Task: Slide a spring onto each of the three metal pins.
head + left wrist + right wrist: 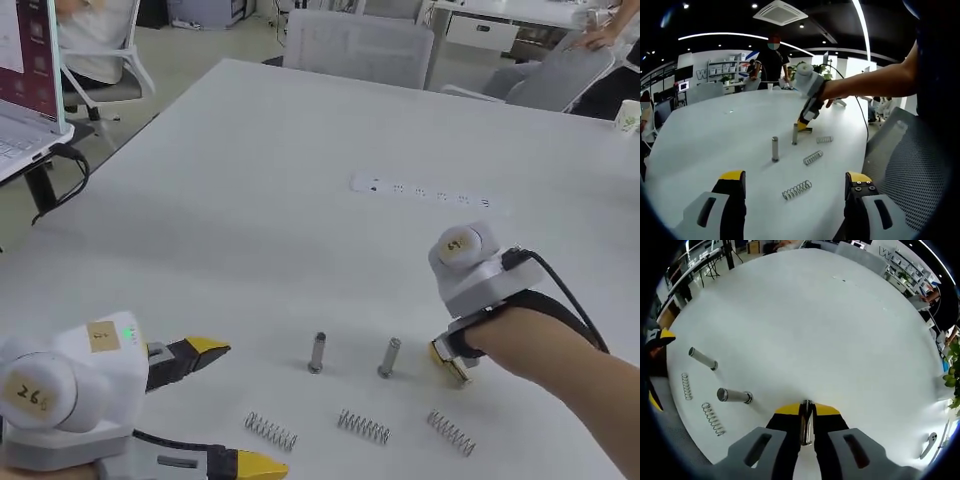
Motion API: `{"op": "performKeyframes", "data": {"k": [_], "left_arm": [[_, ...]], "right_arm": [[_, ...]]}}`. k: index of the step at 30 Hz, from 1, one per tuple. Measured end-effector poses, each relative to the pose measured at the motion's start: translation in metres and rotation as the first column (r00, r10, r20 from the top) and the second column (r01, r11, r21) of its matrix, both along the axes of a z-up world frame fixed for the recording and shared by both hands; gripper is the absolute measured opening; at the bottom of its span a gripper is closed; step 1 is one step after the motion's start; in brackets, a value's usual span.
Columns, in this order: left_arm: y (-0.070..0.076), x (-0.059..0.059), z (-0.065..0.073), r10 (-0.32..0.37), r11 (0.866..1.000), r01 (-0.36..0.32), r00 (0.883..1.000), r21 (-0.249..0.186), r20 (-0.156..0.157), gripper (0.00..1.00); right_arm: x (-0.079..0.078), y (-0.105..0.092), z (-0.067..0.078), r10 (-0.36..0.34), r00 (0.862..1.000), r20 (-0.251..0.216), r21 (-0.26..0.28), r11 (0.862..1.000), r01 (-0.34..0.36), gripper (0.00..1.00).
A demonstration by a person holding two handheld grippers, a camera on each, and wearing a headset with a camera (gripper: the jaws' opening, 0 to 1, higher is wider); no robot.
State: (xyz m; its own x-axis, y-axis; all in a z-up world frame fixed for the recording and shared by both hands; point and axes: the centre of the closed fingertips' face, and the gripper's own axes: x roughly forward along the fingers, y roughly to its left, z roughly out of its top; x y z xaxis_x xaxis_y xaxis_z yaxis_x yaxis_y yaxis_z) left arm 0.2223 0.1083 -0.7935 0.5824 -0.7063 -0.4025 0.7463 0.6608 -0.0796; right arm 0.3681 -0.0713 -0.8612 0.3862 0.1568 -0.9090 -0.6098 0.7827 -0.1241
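Yellow-tipped left gripper (236, 406) gapes wide, empty; right gripper (806, 410) pinches what looks like a short grey metal pin (805, 426).

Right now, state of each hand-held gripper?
Left hand-held gripper: open, holding nothing.
Right hand-held gripper: shut on a metal pin.

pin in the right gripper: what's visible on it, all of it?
The pin is a slim grey metal cylinder with a dull sheen and a slightly lighter end. In the right gripper view it runs lengthwise between the yellow-tipped fingers of the right gripper, which are shut on it from both sides. It sits just over the white table. Whether its end touches the table cannot be told.
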Motion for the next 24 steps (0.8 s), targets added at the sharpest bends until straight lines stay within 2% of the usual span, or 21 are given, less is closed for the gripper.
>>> {"op": "performKeyframes", "data": {"k": [8, 15, 24], "left_arm": [[0.002, 0.000, 0.002, 0.001, 1.000, -0.001, 1.000, 0.002, 0.002, 0.78], [-0.001, -0.001, 0.003, -0.008, 1.000, 0.008, 1.000, 0.003, 0.004, 0.78], [0.000, -0.002, 0.005, -0.012, 1.000, 0.012, 1.000, 0.006, 0.009, 0.77]], "right_arm": [[-0.005, 0.002, 0.005, -0.011, 1.000, 0.003, 0.044, 0.999, 0.011, 0.05], [-0.008, 0.005, 0.022, 0.003, 0.999, 0.047, 0.083, 0.997, -0.007, 0.05], [-0.016, -0.001, 0.038, -0.024, 0.996, 0.088, 0.151, 0.988, 0.011, 0.05]]}}
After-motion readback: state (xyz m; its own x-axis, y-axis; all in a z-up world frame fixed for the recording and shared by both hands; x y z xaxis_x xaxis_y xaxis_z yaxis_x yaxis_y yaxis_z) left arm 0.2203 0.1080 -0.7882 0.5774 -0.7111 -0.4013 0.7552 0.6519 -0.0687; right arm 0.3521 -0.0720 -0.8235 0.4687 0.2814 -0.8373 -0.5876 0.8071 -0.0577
